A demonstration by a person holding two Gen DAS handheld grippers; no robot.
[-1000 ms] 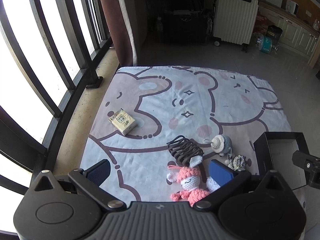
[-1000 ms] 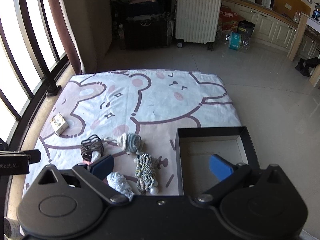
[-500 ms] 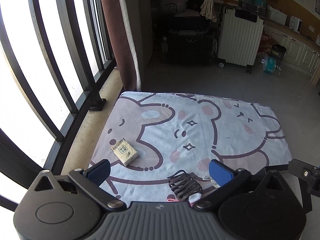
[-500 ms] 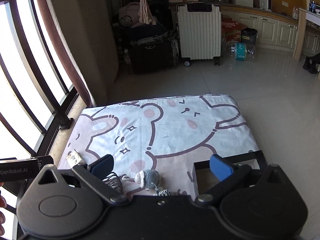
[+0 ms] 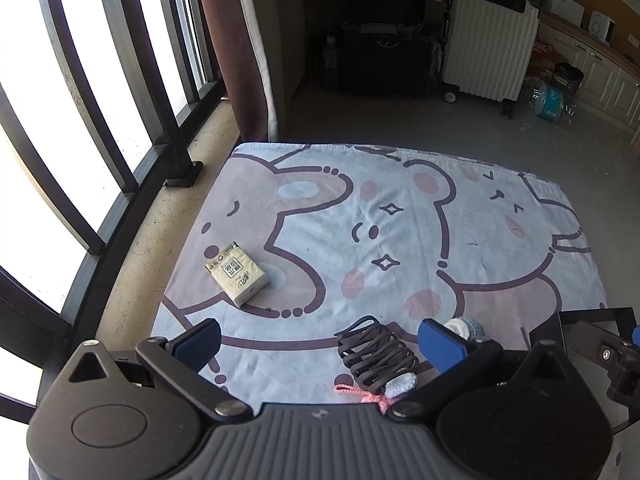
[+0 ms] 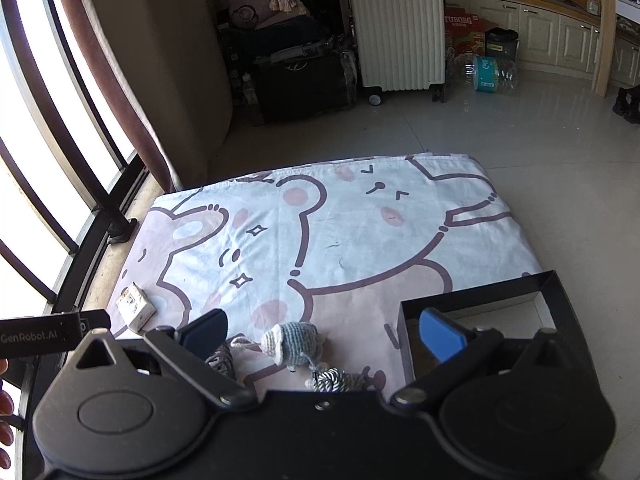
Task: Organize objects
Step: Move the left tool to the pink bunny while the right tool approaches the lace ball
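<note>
Here, the left gripper (image 5: 318, 338) hangs above the near edge of a cartoon-bear blanket (image 5: 400, 224), its jaws spread wide with nothing between them. Ahead of its left finger and a little outward lies a small tissue pack (image 5: 236, 274), flat on the cloth and well apart from the other items. Between the jaws, nearer the right finger, a dark coiled cord bundle (image 5: 378, 356) rests on the blanket; a pink-and-white knitted piece (image 5: 384, 390) shows at its near end, mostly hidden by the gripper body. Just past the right fingertip, a pale knitted item (image 5: 464, 328) is partly covered.

The right gripper (image 6: 322, 330) is likewise parted wide and holds nothing. Beyond its left finger the tissue pack (image 6: 136, 306) is seen again. Between the jaws sits a grey knitted toy (image 6: 294, 340), with a striped rope bundle (image 6: 340, 380) just beside it, closer to the gripper body. The right finger lies over a black open box (image 6: 480, 294), which stands at the blanket's near right corner with its interior bare where visible.
</note>
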